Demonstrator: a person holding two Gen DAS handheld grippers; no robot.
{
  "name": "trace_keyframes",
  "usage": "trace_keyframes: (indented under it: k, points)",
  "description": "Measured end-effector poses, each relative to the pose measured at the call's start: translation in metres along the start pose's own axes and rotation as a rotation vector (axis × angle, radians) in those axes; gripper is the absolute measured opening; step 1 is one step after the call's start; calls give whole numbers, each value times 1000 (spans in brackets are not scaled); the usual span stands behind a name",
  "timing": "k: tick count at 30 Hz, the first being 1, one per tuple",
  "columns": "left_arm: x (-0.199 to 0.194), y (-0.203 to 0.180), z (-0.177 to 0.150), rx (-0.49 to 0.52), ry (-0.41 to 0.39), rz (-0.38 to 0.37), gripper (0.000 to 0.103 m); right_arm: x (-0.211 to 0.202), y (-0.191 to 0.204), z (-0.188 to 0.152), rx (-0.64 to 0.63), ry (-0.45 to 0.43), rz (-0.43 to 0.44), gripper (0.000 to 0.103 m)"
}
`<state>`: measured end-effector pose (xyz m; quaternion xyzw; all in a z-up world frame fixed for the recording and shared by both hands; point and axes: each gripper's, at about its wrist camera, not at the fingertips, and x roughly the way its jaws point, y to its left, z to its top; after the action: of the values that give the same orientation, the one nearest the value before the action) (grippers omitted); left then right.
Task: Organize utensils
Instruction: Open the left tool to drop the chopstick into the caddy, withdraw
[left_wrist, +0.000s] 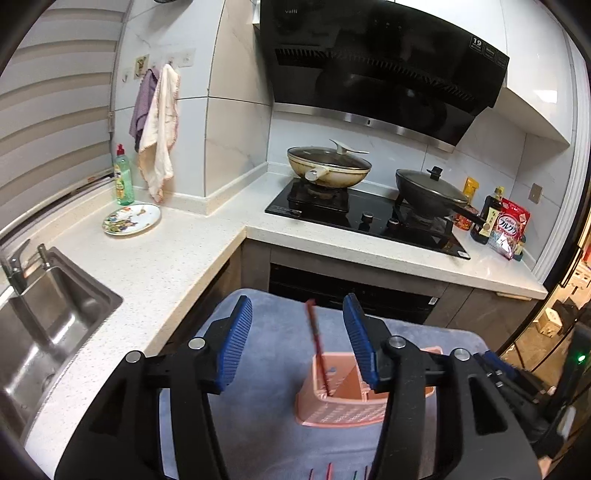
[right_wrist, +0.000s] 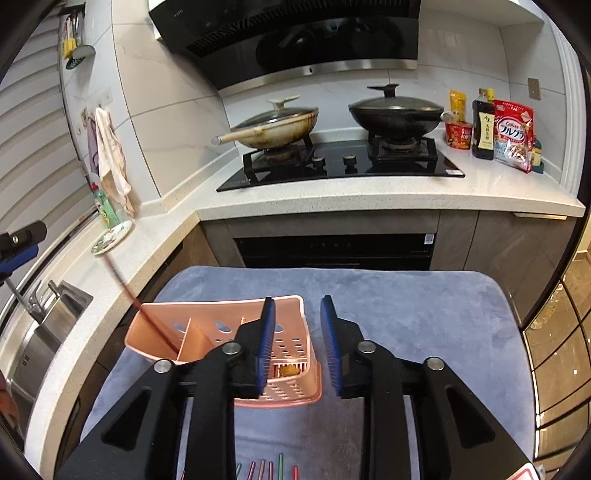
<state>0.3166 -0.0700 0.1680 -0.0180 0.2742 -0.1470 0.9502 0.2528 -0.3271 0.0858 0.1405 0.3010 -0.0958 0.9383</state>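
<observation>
Chopstick (left_wrist: 317, 343), red and blurred, is seen standing tilted in the left end compartment of the pink utensil basket (right_wrist: 207, 314) on a blue towel (right_wrist: 406, 306); above the basket, left gripper (left_wrist: 297, 338) and right gripper (right_wrist: 297, 341) are held open and empty.

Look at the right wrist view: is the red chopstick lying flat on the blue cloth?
No: the chopstick stands slanted in the left compartment of the pink holder, which sits on the cloth.
</observation>
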Motion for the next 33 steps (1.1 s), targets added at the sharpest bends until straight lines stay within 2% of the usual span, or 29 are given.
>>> trace_keyframes:
  k: [3, 7, 15, 23, 28, 33]
  points:
    - [-21, 1, -14, 35, 11, 31, 50, -27, -2, -6, 6, -9, 2, 28]
    - [-47, 2, -40, 76, 34, 58, 54, -67, -6, -31, 8, -10, 10, 34]
    - [-90, 15, -108, 60, 89, 79, 54, -127, -6, -112, -24, 39, 6, 35]
    - [-111, 20, -183, 101, 150, 145, 54, -150, -5, -185, -84, 105, -42, 35]
    - [-116, 28, -220, 96, 202, 154, 54, -147, -4, -229, -97, 182, -46, 35]
    - [-121, 35, -247, 100, 232, 163, 54, -144, -2, -258, -100, 226, -54, 35]
